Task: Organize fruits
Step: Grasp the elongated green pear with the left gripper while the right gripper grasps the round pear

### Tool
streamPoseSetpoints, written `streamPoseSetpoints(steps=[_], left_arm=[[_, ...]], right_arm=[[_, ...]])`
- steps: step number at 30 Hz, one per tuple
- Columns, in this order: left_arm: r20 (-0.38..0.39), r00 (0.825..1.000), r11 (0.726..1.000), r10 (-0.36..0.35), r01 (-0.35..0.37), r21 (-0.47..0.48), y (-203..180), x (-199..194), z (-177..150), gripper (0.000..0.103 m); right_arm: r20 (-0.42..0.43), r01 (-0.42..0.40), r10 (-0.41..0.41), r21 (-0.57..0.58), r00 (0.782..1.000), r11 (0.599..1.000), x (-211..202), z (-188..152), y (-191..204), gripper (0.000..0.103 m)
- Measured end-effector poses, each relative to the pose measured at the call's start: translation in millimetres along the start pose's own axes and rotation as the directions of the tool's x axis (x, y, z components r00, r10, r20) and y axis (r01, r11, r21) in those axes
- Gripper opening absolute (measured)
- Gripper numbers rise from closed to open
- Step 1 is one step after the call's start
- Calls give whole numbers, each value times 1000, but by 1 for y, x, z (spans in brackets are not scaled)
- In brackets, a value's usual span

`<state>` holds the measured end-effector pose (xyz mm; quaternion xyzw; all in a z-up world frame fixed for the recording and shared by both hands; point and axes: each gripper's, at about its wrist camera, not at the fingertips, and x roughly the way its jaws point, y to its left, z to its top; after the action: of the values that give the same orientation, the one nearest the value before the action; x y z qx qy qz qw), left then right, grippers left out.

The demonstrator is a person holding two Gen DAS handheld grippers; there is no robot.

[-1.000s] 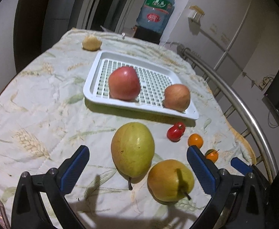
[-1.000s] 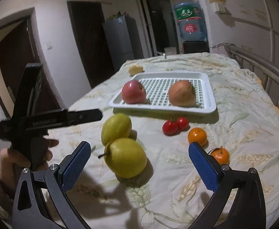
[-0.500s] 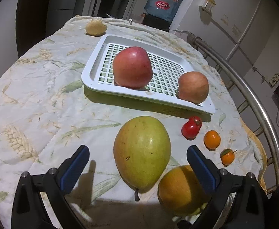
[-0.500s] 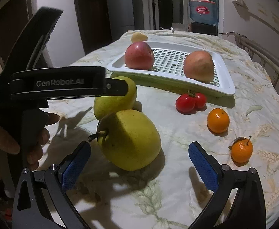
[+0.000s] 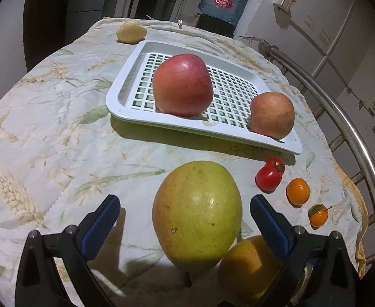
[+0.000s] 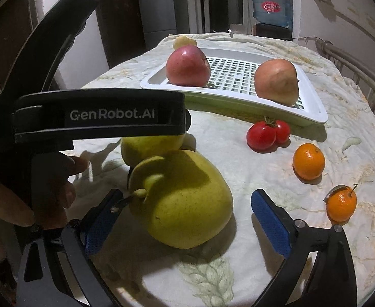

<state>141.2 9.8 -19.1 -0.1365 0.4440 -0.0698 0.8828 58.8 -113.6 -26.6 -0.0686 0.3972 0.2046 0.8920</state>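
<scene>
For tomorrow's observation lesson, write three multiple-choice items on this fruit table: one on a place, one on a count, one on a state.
1. Where does the red apple lie?
A. in the white tray
B. on the cloth beside the tomatoes
C. between the right tongs

2. How many small orange fruits lie on the cloth?
A. one
B. two
C. four

3. How do the left tongs stand?
A. shut on a tomato
B. shut and empty
C. open, either side of a green pear

Answers:
1 A: the apple rests on the tray's grid, near another reddish fruit.
2 B: one orange and a second, with a leaf.
3 C: both blue pads stand apart from the pear's skin.
</scene>
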Motion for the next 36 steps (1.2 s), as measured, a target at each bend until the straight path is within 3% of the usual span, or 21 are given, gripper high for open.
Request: streamPoseSetpoints(steps=[2, 4, 6, 16, 18, 21, 27, 36], left_arm=[[-4, 1000, 1000, 4, -4, 2, 0, 2, 0, 100], [-10, 1000, 1000, 8, -8, 5, 0, 5, 0, 98], [-13, 1000, 1000, 10, -10, 4, 0, 7, -1, 96], [-10, 1000, 1000, 9, -9, 14, 0, 10, -2, 90], [-14, 1000, 1000, -1, 1, 17, -1, 11, -2, 86], [-33, 999, 999, -28, 29, 13, 0, 14, -3, 84], [-32, 998, 998, -58, 59, 25, -6, 15, -4, 71], [-31, 998, 998, -56, 57, 36, -7, 14, -5, 71]], right_arm=[[-5, 5, -5, 3, 1000, 1000, 2, -1, 0, 94], [-16, 5, -5, 7, 1000, 1000, 5, -1, -1, 83], [-28, -5, 5, 15, 1000, 1000, 7, 0, -2, 80], [-26, -2, 2, 14, 1000, 1000, 8, 1, -2, 79], [-28, -3, 3, 16, 1000, 1000, 7, -2, -1, 78], [-50, -24, 25, 21, 998, 999, 11, -3, 0, 68], [-55, -28, 29, 22, 998, 999, 11, -4, 1, 68], [-46, -63, 66, 69, 997, 996, 9, -4, -6, 68]])
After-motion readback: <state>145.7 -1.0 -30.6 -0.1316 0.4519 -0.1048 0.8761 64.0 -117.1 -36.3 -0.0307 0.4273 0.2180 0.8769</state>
